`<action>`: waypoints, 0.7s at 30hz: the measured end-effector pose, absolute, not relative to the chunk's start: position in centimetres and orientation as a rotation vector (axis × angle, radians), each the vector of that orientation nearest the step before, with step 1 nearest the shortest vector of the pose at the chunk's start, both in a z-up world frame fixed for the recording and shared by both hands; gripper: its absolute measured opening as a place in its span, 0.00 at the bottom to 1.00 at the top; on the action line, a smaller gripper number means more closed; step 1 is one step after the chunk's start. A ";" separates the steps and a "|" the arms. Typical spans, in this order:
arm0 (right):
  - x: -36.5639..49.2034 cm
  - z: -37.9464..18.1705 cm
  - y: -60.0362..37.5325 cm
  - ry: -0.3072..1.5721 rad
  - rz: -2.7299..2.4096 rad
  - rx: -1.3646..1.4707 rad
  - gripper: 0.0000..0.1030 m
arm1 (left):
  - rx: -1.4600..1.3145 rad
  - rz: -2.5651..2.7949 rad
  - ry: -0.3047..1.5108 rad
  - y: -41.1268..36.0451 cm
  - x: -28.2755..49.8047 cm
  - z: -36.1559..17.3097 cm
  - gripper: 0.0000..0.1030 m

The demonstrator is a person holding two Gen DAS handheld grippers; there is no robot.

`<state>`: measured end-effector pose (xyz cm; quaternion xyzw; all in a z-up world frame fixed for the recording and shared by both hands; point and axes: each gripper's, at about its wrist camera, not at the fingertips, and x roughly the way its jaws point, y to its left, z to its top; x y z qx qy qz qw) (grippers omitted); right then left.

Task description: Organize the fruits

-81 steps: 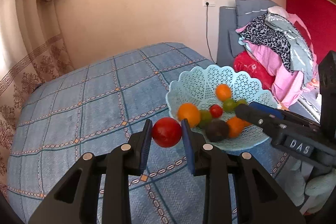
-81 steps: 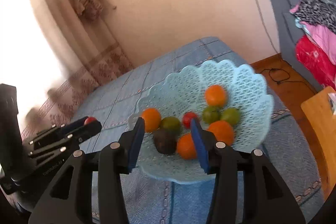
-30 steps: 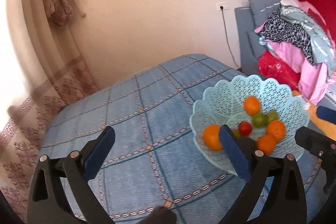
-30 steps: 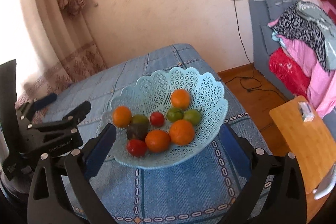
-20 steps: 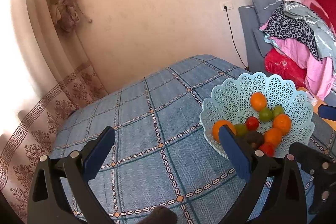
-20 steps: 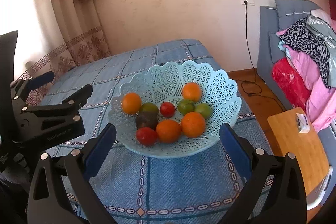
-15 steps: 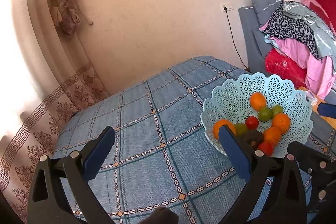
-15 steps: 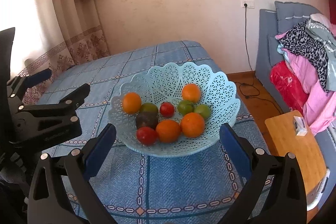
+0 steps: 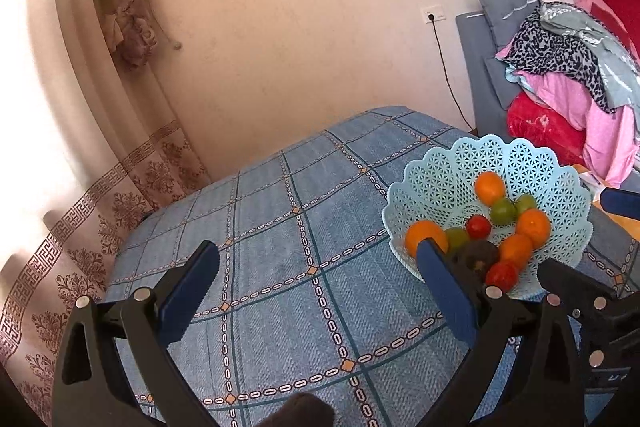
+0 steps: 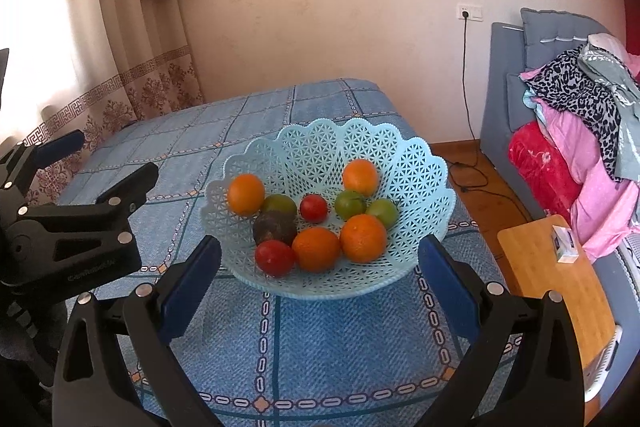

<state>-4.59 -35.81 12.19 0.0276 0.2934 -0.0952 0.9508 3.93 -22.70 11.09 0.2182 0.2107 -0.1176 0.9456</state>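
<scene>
A pale blue lattice basket [image 10: 424,163] [image 9: 440,167] stands on the blue checked tablecloth [image 10: 312,347] and holds several fruits: oranges [image 10: 362,238], green fruits [image 10: 350,203], two red tomatoes [image 10: 274,257] and a dark avocado [image 10: 274,226]. My right gripper [image 10: 318,283] hangs wide open in front of the basket with nothing between its fingers. My left gripper [image 9: 318,289] is also wide open and empty, to the left of the basket; in the right wrist view it shows at the left edge [image 10: 80,215].
A small wooden side table [image 10: 560,287] with a little box [image 10: 564,245] stands right of the table. A grey sofa piled with clothes [image 10: 580,115] is beyond it. A curtain [image 9: 100,147] hangs at the left. The cloth [image 9: 280,227] left of the basket is bare.
My left gripper let go of the red tomato, which now lies in the basket's front. Both grippers opened wide and drew back and up from the basket.
</scene>
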 end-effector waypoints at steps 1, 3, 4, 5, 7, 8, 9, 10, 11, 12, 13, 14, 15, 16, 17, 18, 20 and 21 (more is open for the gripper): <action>-4.6 12.2 -35.8 0.597 -0.195 0.055 0.97 | 0.442 -0.240 0.431 -22.6 3.9 11.1 0.95; -4.5 12.1 -35.8 0.596 -0.198 0.051 0.97 | 0.437 -0.241 0.433 -22.5 3.9 11.1 0.95; -4.5 12.1 -35.8 0.596 -0.197 0.052 0.97 | 0.435 -0.240 0.435 -22.5 3.9 11.0 0.95; -4.5 12.1 -35.8 0.595 -0.197 0.052 0.97 | 0.433 -0.240 0.436 -22.4 3.9 11.0 0.95; -4.5 12.1 -35.8 0.596 -0.198 0.052 0.97 | 0.432 -0.239 0.439 -22.4 3.9 10.9 0.95; -4.5 12.1 -35.8 0.596 -0.198 0.051 0.97 | 0.433 -0.237 0.439 -22.3 3.9 10.8 0.95; -4.5 12.1 -35.8 0.596 -0.200 0.048 0.97 | 0.436 -0.235 0.438 -22.4 3.9 10.8 0.95; -4.5 12.1 -35.7 0.595 -0.203 0.046 0.97 | 0.438 -0.234 0.437 -22.4 3.9 10.7 0.95; -4.5 12.1 -35.7 0.594 -0.206 0.042 0.97 | 0.440 -0.233 0.436 -22.4 3.9 10.7 0.95; -4.5 12.0 -35.7 0.594 -0.207 0.040 0.97 | 0.441 -0.233 0.434 -22.5 3.8 10.7 0.95; -4.4 12.0 -35.7 0.595 -0.208 0.039 0.97 | 0.441 -0.234 0.434 -22.5 3.8 10.7 0.95; -4.4 12.0 -35.7 0.596 -0.207 0.040 0.97 | 0.442 -0.235 0.434 -22.6 3.8 10.7 0.95; -4.4 11.9 -35.7 0.596 -0.207 0.040 0.97 | 0.443 -0.236 0.434 -22.6 3.8 10.6 0.95; -4.4 11.9 -35.7 0.596 -0.207 0.040 0.97 | 0.445 -0.236 0.434 -22.7 3.8 10.5 0.95; -4.4 11.9 -35.7 0.596 -0.208 0.040 0.97 | 0.447 -0.235 0.434 -22.7 3.8 10.5 0.95; -4.4 11.9 -35.7 0.594 -0.211 0.038 0.97 | 0.449 -0.234 0.435 -22.7 3.8 10.5 0.95; -4.3 11.9 -35.7 0.593 -0.218 0.034 0.97 | 0.451 -0.233 0.437 -22.9 3.8 10.4 0.95; -4.4 11.8 -35.8 0.593 -0.219 0.034 0.97 | 0.452 -0.233 0.438 -22.9 3.9 10.3 0.95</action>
